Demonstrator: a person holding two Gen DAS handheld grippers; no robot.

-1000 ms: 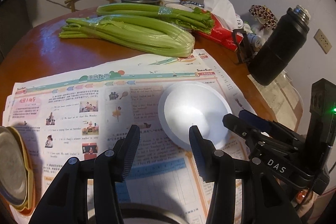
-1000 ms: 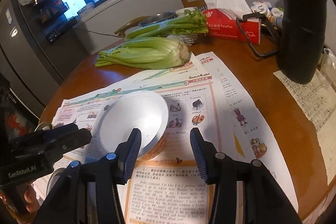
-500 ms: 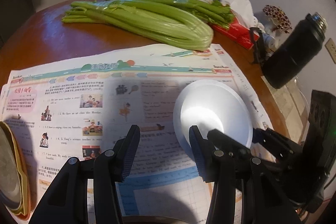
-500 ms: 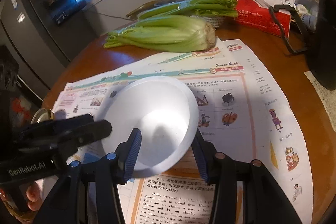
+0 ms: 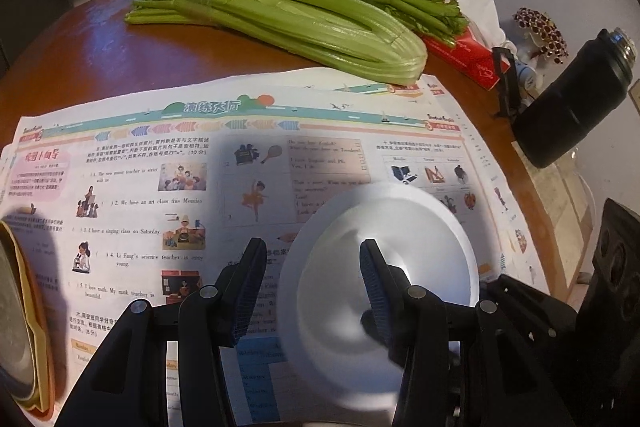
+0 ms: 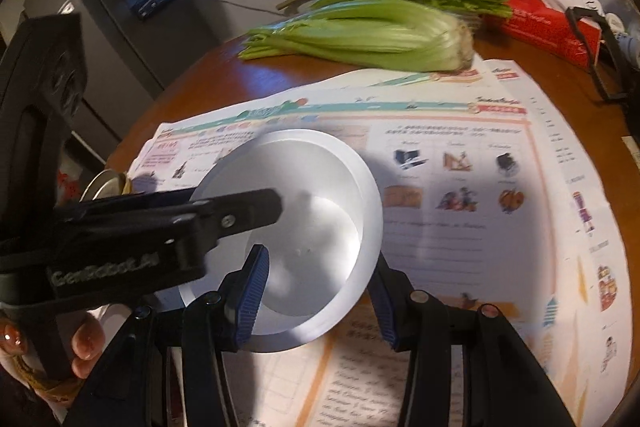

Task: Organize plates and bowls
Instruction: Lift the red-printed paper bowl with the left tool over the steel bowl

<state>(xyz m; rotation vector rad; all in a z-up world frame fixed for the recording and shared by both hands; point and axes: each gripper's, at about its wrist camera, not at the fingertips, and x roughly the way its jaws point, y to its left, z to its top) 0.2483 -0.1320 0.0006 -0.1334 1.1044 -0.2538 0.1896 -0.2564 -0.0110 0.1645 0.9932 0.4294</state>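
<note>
My right gripper (image 6: 316, 291) is clamping the white bowl's (image 6: 320, 227) rim above the newspaper (image 6: 460, 227); my left gripper (image 5: 312, 287) is hovering with jaws apart, holding nothing.

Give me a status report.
Right fingers closed on white bowl over newspaper. Left fingers open, at its rim. Celery behind, nothing blocking.
</note>
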